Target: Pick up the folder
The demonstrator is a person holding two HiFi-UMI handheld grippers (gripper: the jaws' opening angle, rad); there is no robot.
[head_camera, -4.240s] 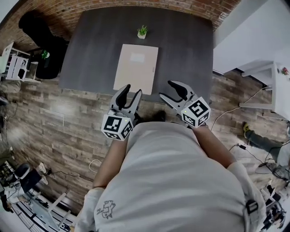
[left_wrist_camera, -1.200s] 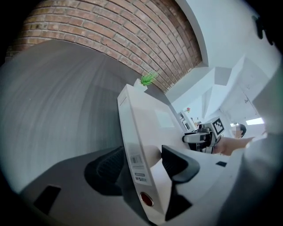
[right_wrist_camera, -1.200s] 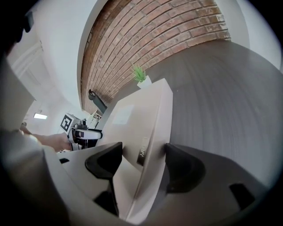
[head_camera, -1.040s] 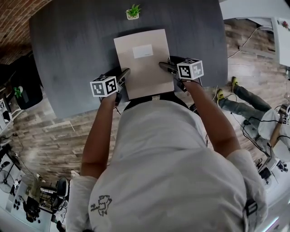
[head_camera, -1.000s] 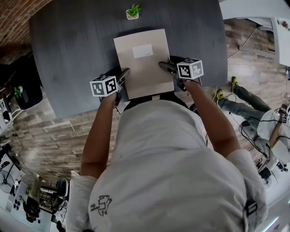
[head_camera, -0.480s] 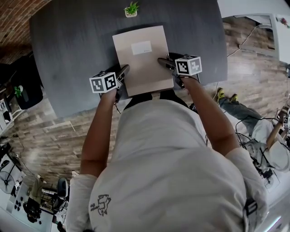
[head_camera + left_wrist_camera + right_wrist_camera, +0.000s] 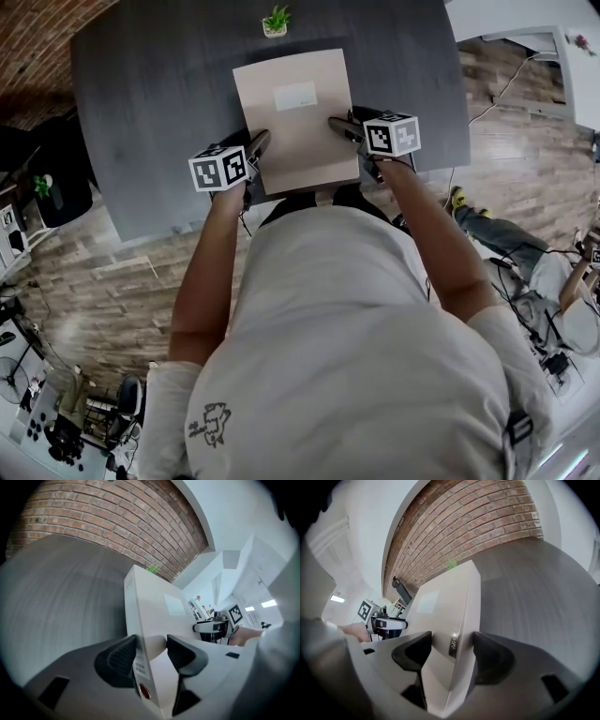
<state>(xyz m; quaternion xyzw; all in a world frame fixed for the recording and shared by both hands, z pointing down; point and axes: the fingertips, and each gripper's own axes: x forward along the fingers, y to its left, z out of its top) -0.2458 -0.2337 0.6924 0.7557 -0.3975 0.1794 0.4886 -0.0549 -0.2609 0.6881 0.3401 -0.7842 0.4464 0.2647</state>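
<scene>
left claw point(image 7: 151, 649) and right claw point(image 7: 452, 646) each straddle one long edge of the folder point(image 7: 295, 122). jaws were just closing, but gaps remain at the pads, so i judge neither clamped yet. opposite sides should keep the lift level. folder lies flat on the table point(image 7: 159, 94), near me. only the claw views show those gaps and an edge ring point(image 7: 453, 642).

A beige folder point(image 7: 295, 122) with a white label point(image 7: 295, 96) lies flat on a dark table point(image 7: 159, 94).

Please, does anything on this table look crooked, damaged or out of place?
Nothing stands out. The folder lies flat and closed on the table, roughly square to it, and the small potted plant stands upright beyond it.
</scene>
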